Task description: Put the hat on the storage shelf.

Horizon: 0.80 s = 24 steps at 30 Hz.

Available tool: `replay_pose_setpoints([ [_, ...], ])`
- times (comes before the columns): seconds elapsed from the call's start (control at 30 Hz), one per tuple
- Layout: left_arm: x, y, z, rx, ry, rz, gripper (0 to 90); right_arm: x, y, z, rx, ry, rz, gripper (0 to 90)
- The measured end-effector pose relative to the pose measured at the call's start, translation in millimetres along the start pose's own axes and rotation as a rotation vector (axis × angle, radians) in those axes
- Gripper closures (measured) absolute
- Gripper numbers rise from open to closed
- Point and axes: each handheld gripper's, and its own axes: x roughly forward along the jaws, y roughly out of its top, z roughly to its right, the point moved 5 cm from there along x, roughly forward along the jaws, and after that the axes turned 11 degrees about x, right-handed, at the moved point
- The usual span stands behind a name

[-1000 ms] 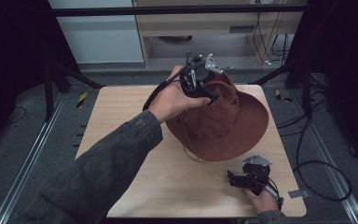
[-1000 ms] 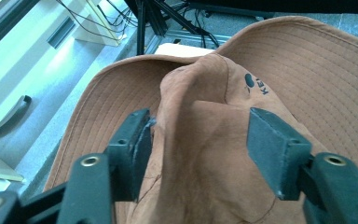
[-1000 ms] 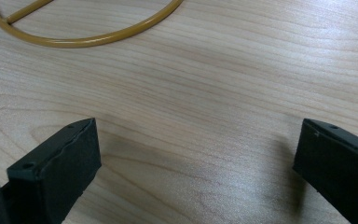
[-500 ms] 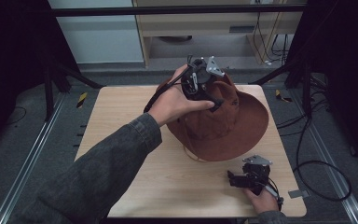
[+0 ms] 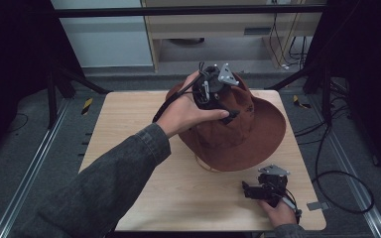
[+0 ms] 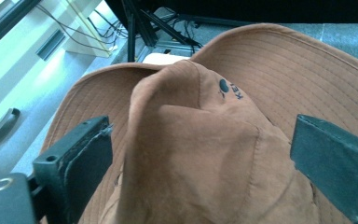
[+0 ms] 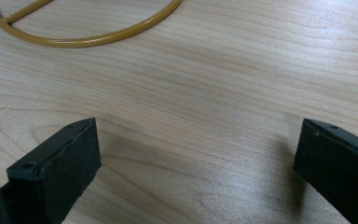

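A brown hat [image 5: 238, 131] with a wide brim is seen right of centre in the high view, standing over a yellow wire ring [image 5: 206, 164] on a pale wooden table [image 5: 124, 129]; part of the ring shows below the brim's lower edge. The left gripper [image 5: 226, 115] is held at the hat's crown, in the upper middle of the frame, by a hand [image 5: 186, 111] on a grey-sleeved arm entering from the lower left. Its jaws have just been opening and are set wide: in the left gripper view [image 6: 200, 158] the raised fold of the crown lies between them, a gap showing at the right jaw, while contact at the left jaw cannot be told. A small dark printed mark [image 6: 230, 87] is seen on the crown. The right gripper [image 5: 245, 190] rests low at the lower right of the table, near the brim; in the right gripper view [image 7: 196, 154] its jaws stand wide over bare wood, nothing between them, with the ring [image 7: 88, 35] at the upper left.
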Motion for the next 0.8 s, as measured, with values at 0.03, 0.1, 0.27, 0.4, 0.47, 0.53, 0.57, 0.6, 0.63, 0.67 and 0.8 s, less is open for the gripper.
replay_pose_setpoints([
  [0.03,-0.6,-0.8,1.1,0.006,-0.005,0.005,4.4,0.0,0.0,0.0,0.000,0.000,0.000,0.5],
  [0.1,-2.1,-2.1,1.9,0.019,0.003,0.015,4.1,0.0,0.0,0.0,0.000,0.000,0.000,0.5],
  [0.27,-6.5,-7.2,4.1,0.021,0.003,0.021,3.4,0.0,0.1,0.0,0.000,0.000,0.001,0.5],
  [0.4,-9.5,-11.1,6.0,0.022,0.001,0.020,3.3,0.1,0.0,0.0,0.000,-0.001,0.000,0.5],
  [0.47,-10.2,-11.8,6.3,0.019,0.000,0.021,3.3,0.0,0.0,0.0,0.000,-0.001,0.000,0.5],
  [0.53,-11.6,-13.7,7.6,0.022,-0.003,0.024,3.3,0.0,0.0,0.0,0.000,0.000,0.000,0.5],
  [0.57,-12.4,-14.6,8.0,0.028,-0.002,0.021,3.3,0.0,0.0,0.0,0.000,0.000,0.000,0.5],
  [0.6,-12.4,-14.6,8.0,0.028,-0.002,0.021,3.3,0.0,0.0,0.0,0.000,0.000,0.000,0.5],
  [0.63,-14.9,-16.8,9.1,0.025,0.001,0.028,3.3,0.1,0.1,-0.1,0.001,0.000,0.001,0.5],
  [0.67,-16.1,-17.6,9.2,0.026,0.002,0.028,3.3,0.0,0.0,0.0,-0.001,0.000,0.000,0.5],
  [0.8,-23.0,-22.4,9.3,0.015,0.009,0.043,3.3,0.0,0.0,0.0,0.000,0.000,0.000,0.5],
])
